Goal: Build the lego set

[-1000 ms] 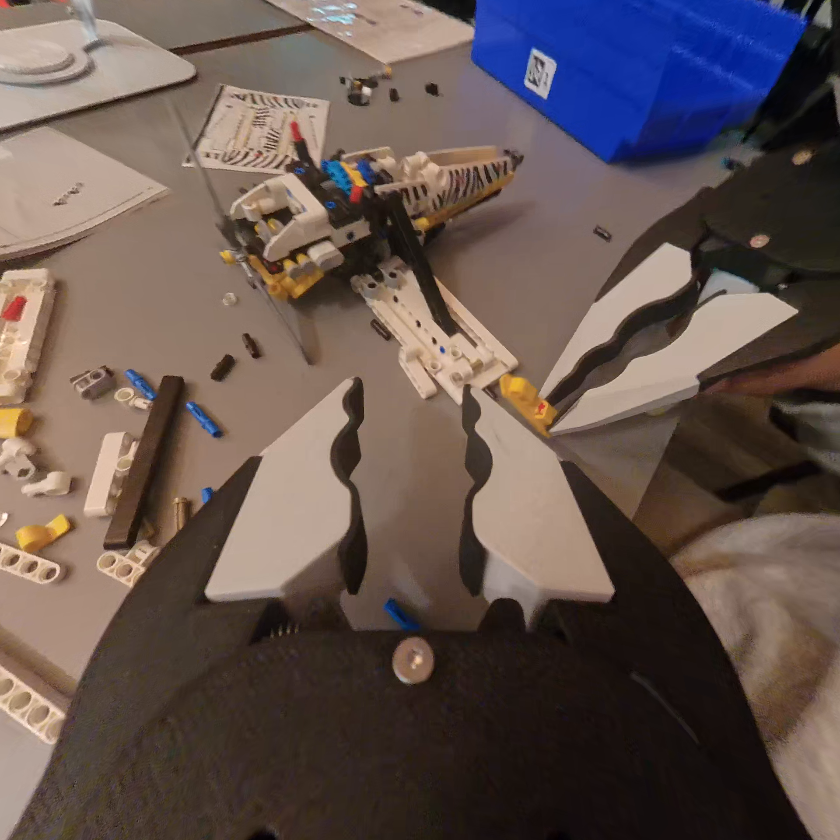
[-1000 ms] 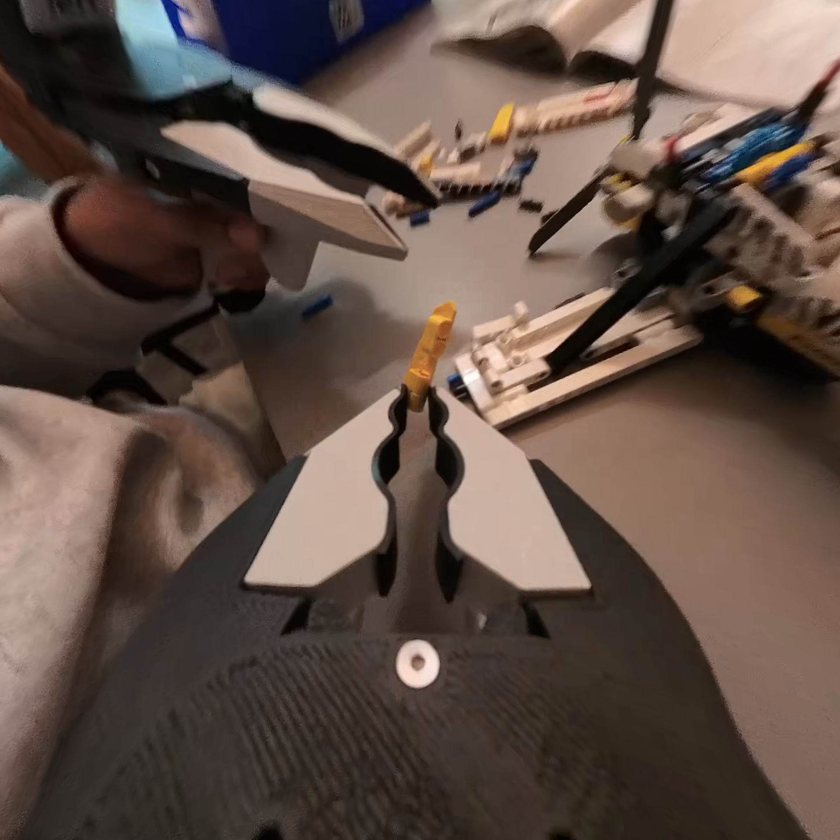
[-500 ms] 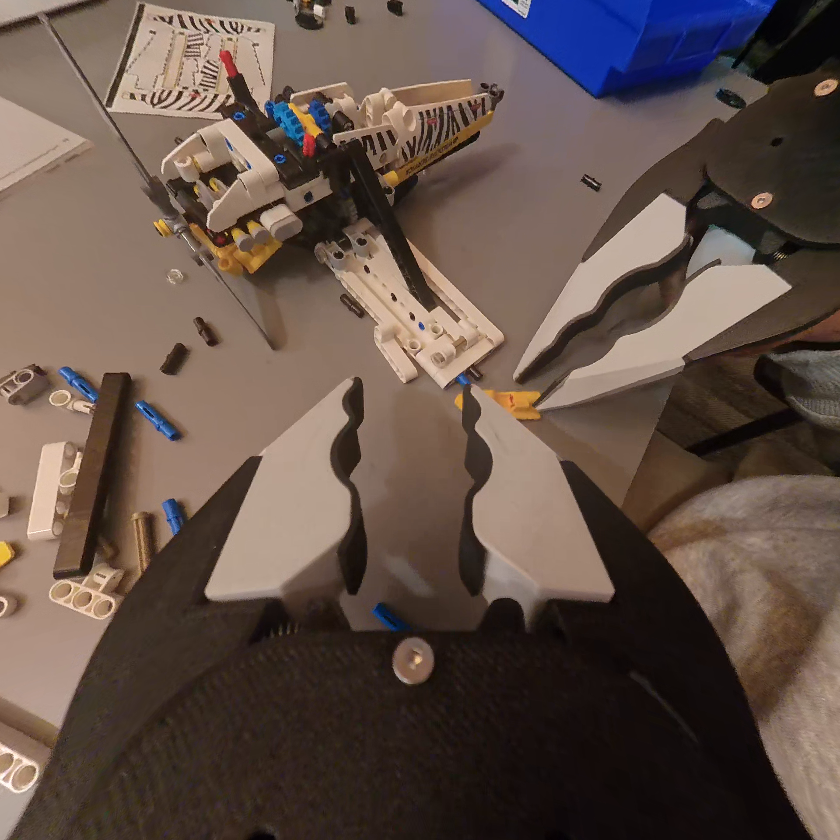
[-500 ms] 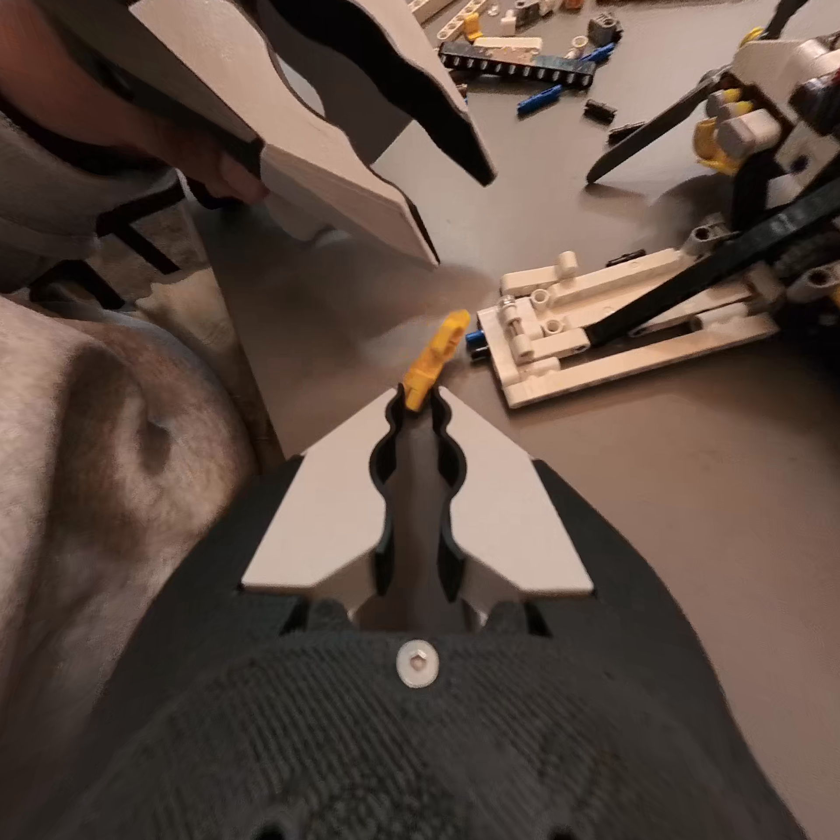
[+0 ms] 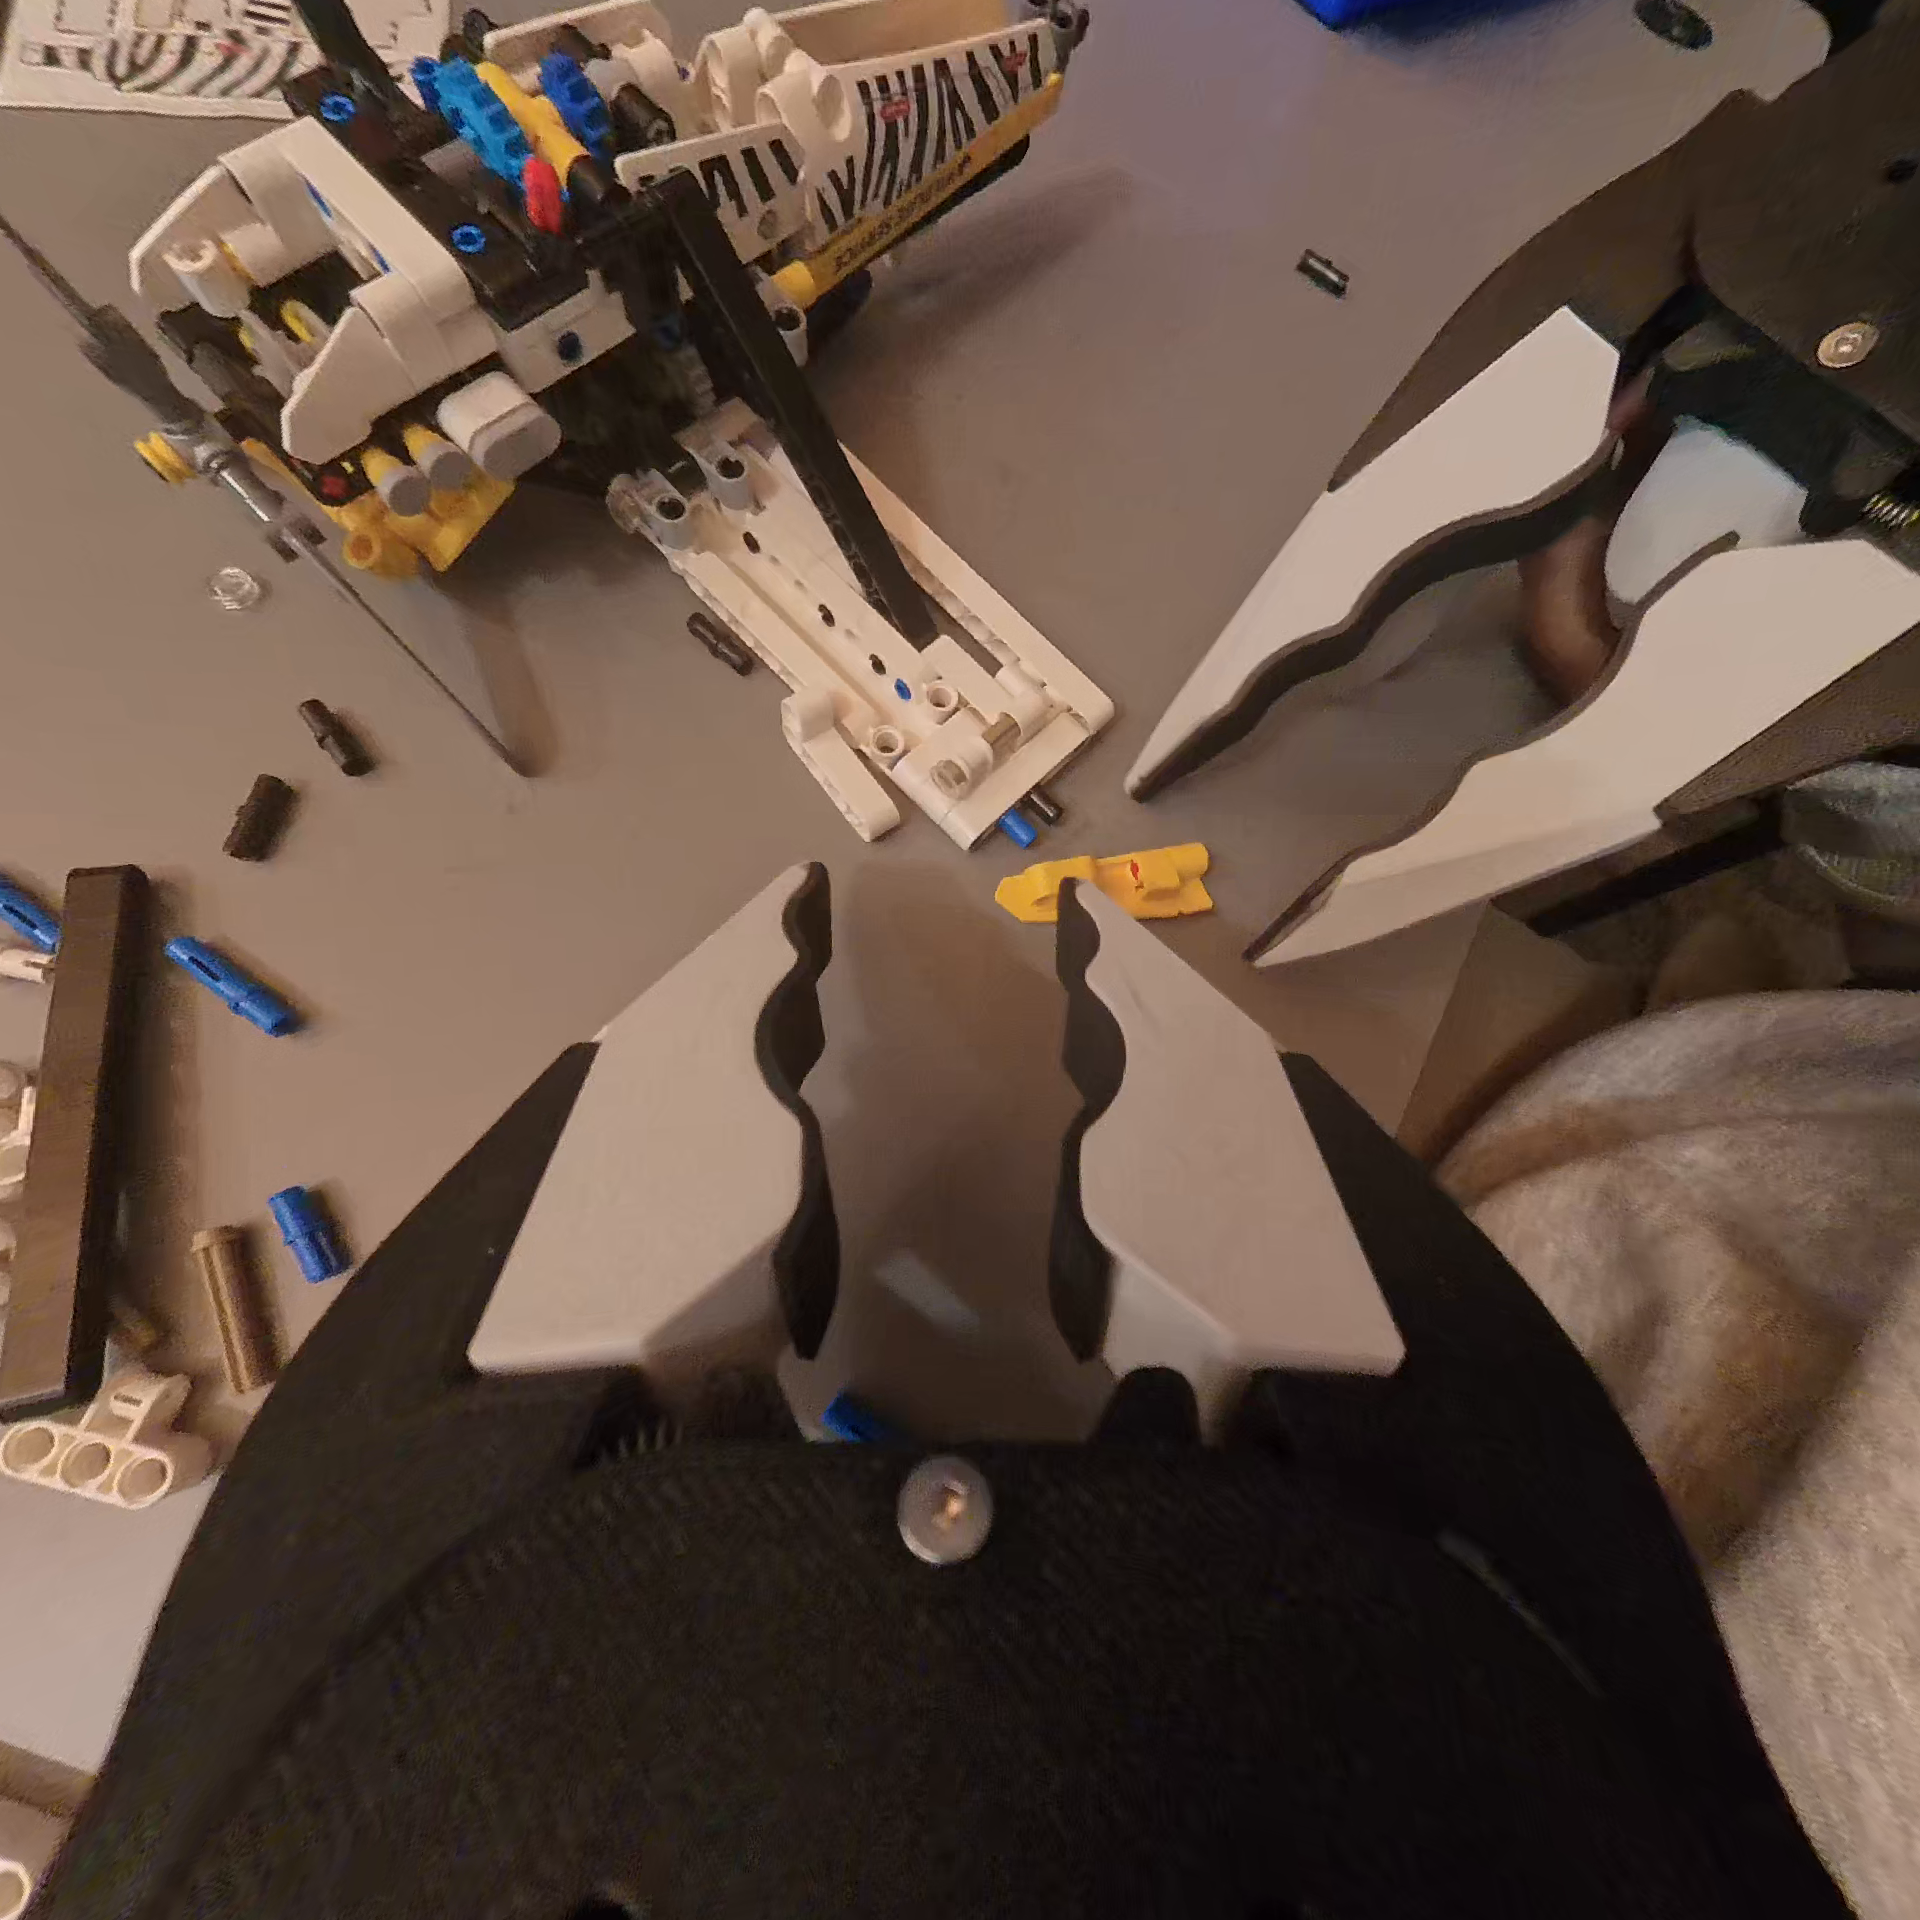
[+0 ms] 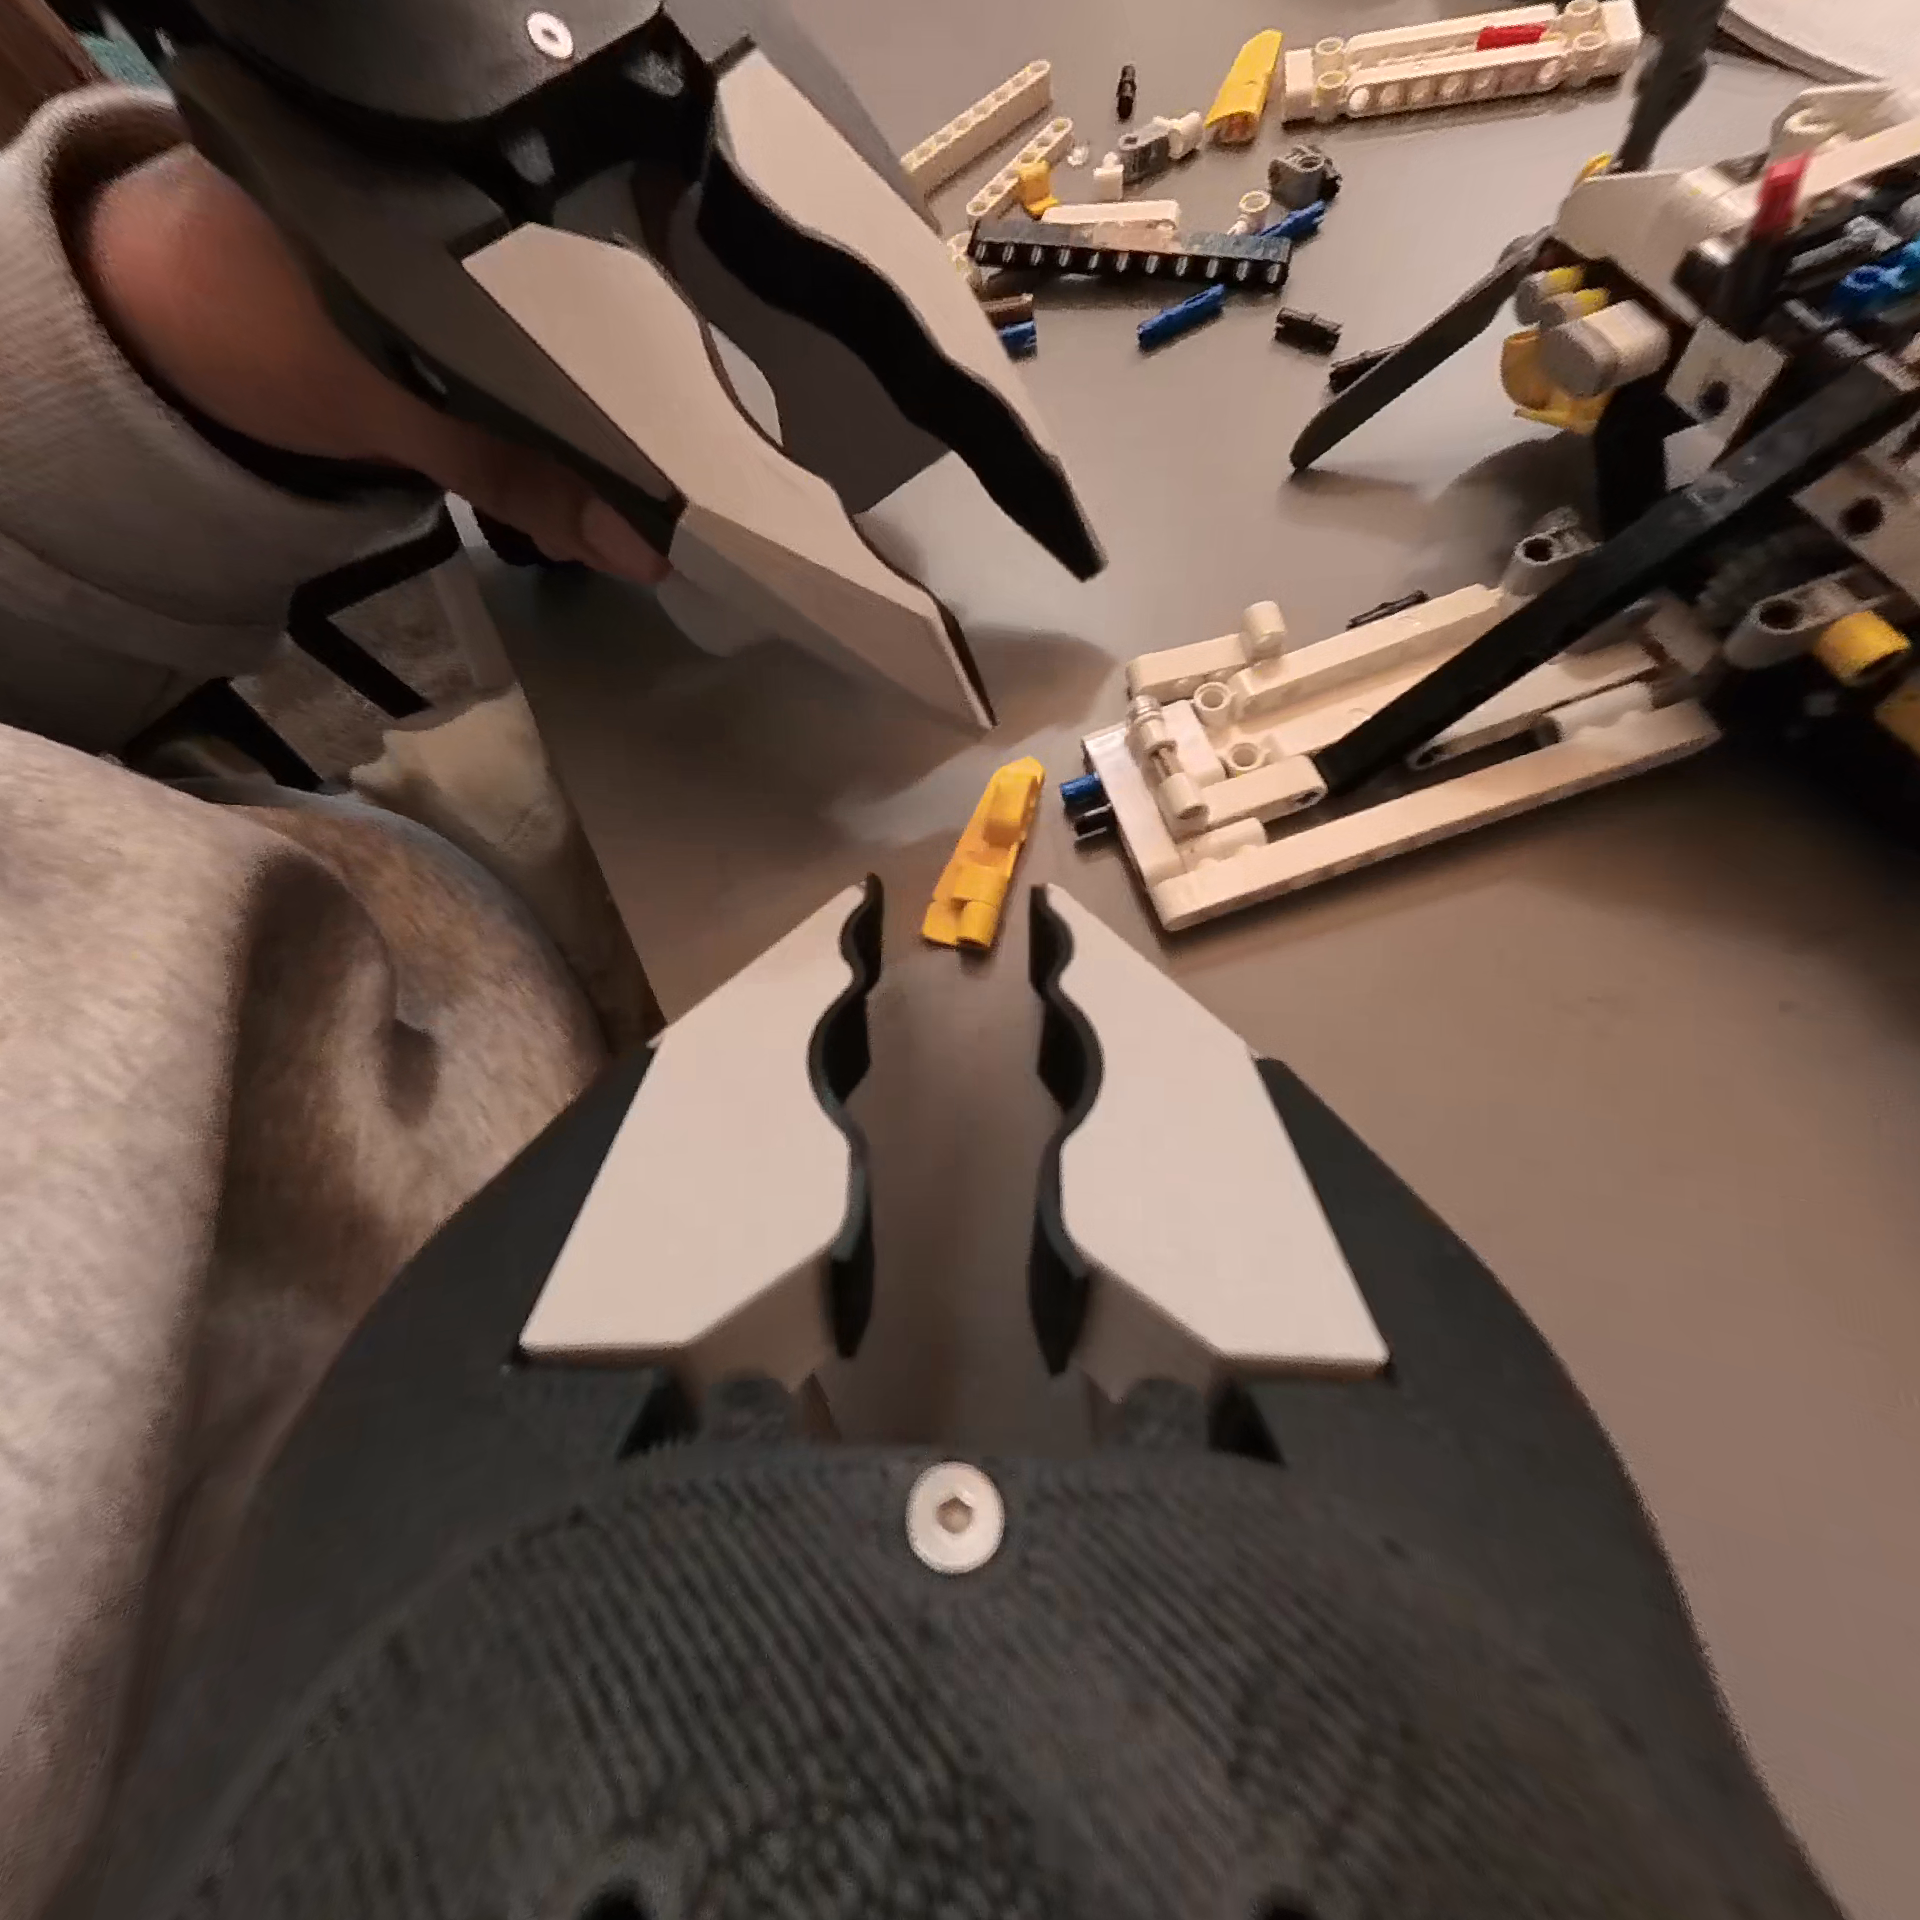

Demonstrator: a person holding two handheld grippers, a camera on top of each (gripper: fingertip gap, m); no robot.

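A small yellow piece [image 5: 1127, 881] lies flat on the grey table [image 5: 1039, 364], next to the white wing end [image 5: 914, 717] of the zebra-striped lego aircraft model [image 5: 540, 260]. It also shows in the right wrist view [image 6: 985, 854], just ahead of my right gripper [image 6: 954, 902], which is open and empty. My left gripper [image 5: 940, 899] is open and empty, its right fingertip over the piece's left end. The right gripper also shows in the left wrist view [image 5: 1195, 868], the left gripper in the right wrist view [image 6: 1029, 644].
Loose parts lie left of the model: a long black beam [image 5: 73, 1122], blue pins [image 5: 234, 987], black pins [image 5: 260, 816], white connectors [image 5: 99, 1439]. More beams lie far off [image 6: 1132, 249]. A sticker sheet [image 5: 156, 52] is at the back. The table edge and a grey sleeve [image 5: 1714, 1299] are at the right.
My right gripper has opened and let go of the yellow piece, which now lies on the table. My left gripper has moved forward toward the model and the piece.
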